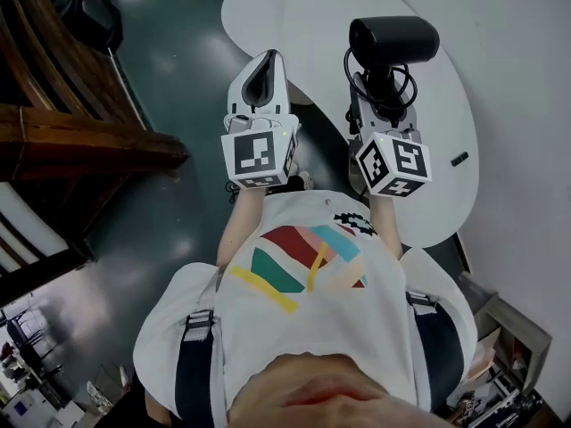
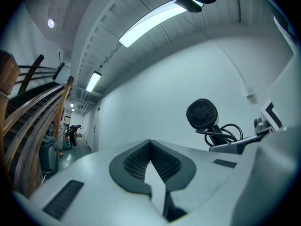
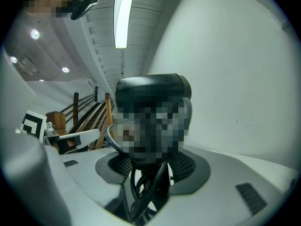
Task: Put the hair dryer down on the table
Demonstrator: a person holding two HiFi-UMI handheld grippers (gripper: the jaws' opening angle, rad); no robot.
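Two jaws of the right gripper [image 3: 150,163] were clamped on the handle of the black hair dryer [image 3: 151,89], with loops of its black cord [image 3: 145,188] bunched in the gap between them. The dryer stood upright above the jaws, barrel uppermost and lying crosswise. In the head view the right gripper [image 1: 381,86] carried the hair dryer [image 1: 393,38] in front of the person's chest, with the cord [image 1: 407,86] coiled beside the handle; the dryer overlapped the white rounded table [image 1: 299,7] below and was borne by the gripper alone. The left gripper [image 2: 149,147] had its jaws together at the tips, with nothing between them. From there the hair dryer [image 2: 202,114] appeared to the right, its round grille facing the camera against a pale wall. In the head view the left gripper [image 1: 266,68] was level with the right and just beside it. Wooden stair rails [image 1: 53,105] lay to the left, over a dark floor [image 1: 178,61].
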